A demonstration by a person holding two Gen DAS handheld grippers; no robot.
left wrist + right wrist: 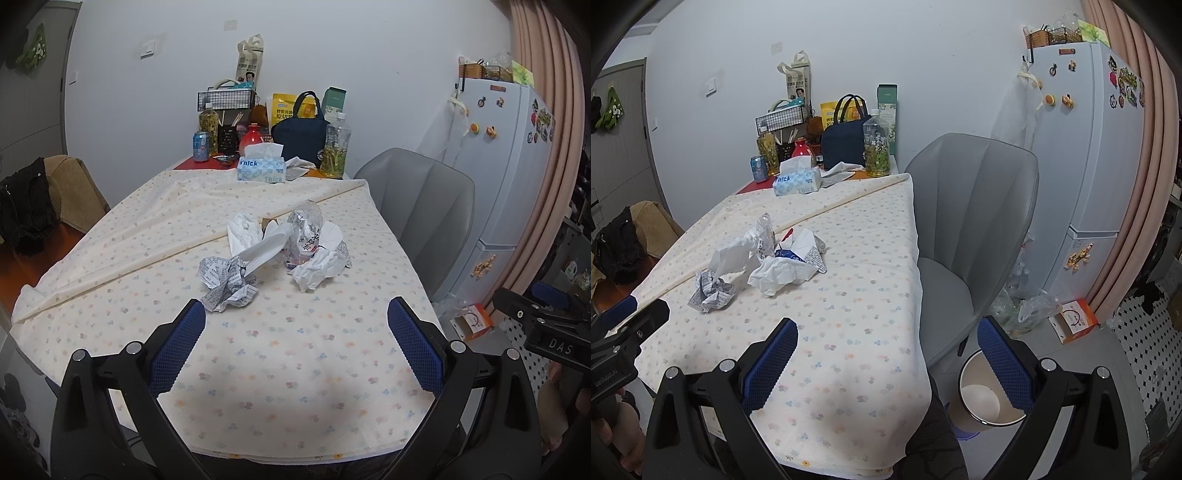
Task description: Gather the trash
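A pile of trash lies mid-table on the floral cloth point(258, 350): a crumpled printed paper point(229, 282) point(711, 291), white crumpled tissue point(317, 267) point(783, 275), a crushed clear plastic bottle point(304, 234) point(766, 230) and a white wrapper point(264, 249). My left gripper point(295, 343) is open and empty, above the cloth just short of the printed paper. My right gripper point(886, 358) is open and empty over the table's right front corner. A white bin point(986, 395) stands on the floor below the right gripper, beside the table.
A grey chair point(971, 221) stands at the table's right side. A tissue box point(261, 170), bottles, a can and a navy bag point(301, 134) crowd the far end. A fridge point(1082, 166) stands at right. Plastic bags and an orange box point(1073, 319) lie on the floor.
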